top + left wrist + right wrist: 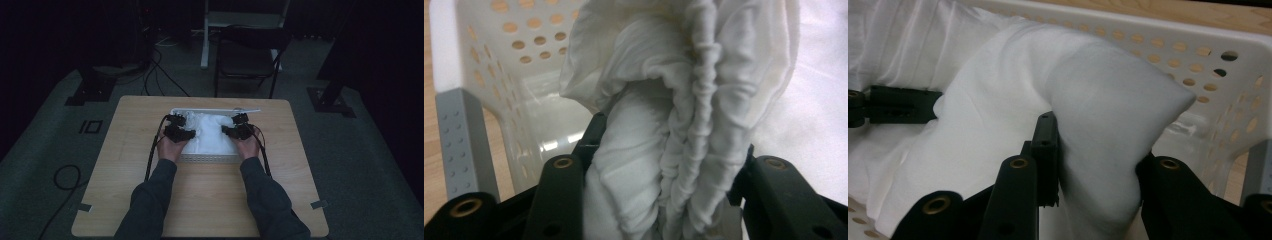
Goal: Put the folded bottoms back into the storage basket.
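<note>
Inside perforated white basket (210, 158) on table (200, 210): left gripper (176, 131) and right gripper (239, 130) each clamp white cloth (210, 135).

Bunched white cloth (210, 132) packed between both tools inside the perforated basket (210, 158); open tabletop (210, 200) all around.

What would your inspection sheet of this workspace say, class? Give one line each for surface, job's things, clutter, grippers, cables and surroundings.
Surface: wooden table, bare apart from the basket.
Job's things: white perforated basket with grey corner posts, holding bunched white cloth.
Clutter: nothing seen on the table.
Grippers: left hand-held gripper shut on a gathered fold of cloth; right hand-held gripper shut on a smoother fold, both inside the basket.
Cables: black cable trails from each gripper toward the table's near edge; more cable on the floor.
Surroundings: dark room, folding chair beyond the table, stand bases on grey floor.
</note>
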Demonstrator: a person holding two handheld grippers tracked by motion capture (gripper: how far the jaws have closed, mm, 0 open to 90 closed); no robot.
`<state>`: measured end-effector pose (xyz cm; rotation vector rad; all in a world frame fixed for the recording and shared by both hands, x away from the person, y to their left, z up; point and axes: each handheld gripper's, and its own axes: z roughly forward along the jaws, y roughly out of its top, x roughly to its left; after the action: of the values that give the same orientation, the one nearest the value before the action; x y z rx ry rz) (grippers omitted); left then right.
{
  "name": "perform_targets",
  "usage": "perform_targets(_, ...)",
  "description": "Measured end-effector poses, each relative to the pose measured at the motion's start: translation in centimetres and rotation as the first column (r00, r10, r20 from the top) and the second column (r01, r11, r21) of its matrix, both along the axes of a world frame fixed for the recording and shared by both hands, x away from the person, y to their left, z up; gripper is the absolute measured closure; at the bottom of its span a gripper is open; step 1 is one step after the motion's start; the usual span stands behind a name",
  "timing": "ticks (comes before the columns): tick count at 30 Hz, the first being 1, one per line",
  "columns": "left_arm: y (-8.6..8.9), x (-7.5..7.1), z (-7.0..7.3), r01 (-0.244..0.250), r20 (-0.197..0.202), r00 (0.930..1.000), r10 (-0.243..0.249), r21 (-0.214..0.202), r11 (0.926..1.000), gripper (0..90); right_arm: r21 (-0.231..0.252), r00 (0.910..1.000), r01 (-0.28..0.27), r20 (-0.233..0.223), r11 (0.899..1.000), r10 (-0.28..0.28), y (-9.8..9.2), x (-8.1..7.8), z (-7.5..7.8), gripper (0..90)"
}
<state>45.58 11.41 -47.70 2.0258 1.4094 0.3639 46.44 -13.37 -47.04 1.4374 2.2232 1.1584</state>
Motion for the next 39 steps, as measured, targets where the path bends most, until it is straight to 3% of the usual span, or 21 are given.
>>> perform_targets(6, 0.2, 0.1, -0.2, -0.003, -0.035, 0.9994, 0.004, 0.035, 0.9994, 44.5, -0.04, 0.9998, -0.011, -0.018, 0.999, 0.011, 0.0, 0.2, -0.4, 68.8)
perform_targets(11, 0.3, -0.1, -0.3, -0.011, -0.028, 0.9995, 0.013, 0.039, 0.9992, 42.6, -0.045, 0.9995, -0.019, -0.027, 0.999, 0.018, 0.0, 0.4, -0.5, 67.8)
perform_targets(14, 0.6, -0.3, -0.3, -0.02, -0.021, 0.9996, 0.021, 0.02, 0.9996, 41.0, -0.051, 0.9992, -0.021, -0.035, 0.998, 0.019, -0.1, 0.5, -0.6, 65.6)
perform_targets(18, 0.9, -0.6, -0.3, -0.015, -0.008, 0.9999, 0.015, 0.029, 0.9995, 37.8, -0.065, 0.9993, -0.013, -0.036, 0.998, 0.011, -0.2, 0.5, -0.6, 58.5)
perform_targets(24, 2.0, -1.2, 0.4, -0.037, 0.046, 0.9983, 0.036, 0.026, 0.999, 36.3, -0.076, 0.9996, 0.016, -0.022, 0.997, -0.017, -0.6, 0.4, -0.4, 50.5)
perform_targets(29, 3.0, -1.5, 1.2, -0.053, 0.089, 0.9946, 0.053, 0.002, 0.9986, 41.1, -0.08, 0.9993, 0.038, -0.003, 0.996, -0.038, -1.2, 0.1, -0.1, 46.7)
perform_targets(35, 3.8, -2.0, 1.5, -0.059, 0.122, 0.9906, 0.061, -0.024, 0.998, 45.5, -0.067, 0.9971, 0.062, 0.049, 0.996, -0.059, -2.5, -0.6, 1.0, 47.7)
perform_targets(39, 4.3, -2.8, 1.6, -0.064, 0.152, 0.9861, 0.067, -0.03, 0.9975, 45.5, -0.07, 0.9941, 0.082, 0.077, 0.994, -0.076, -3.6, -1.4, 1.4, 54.2)
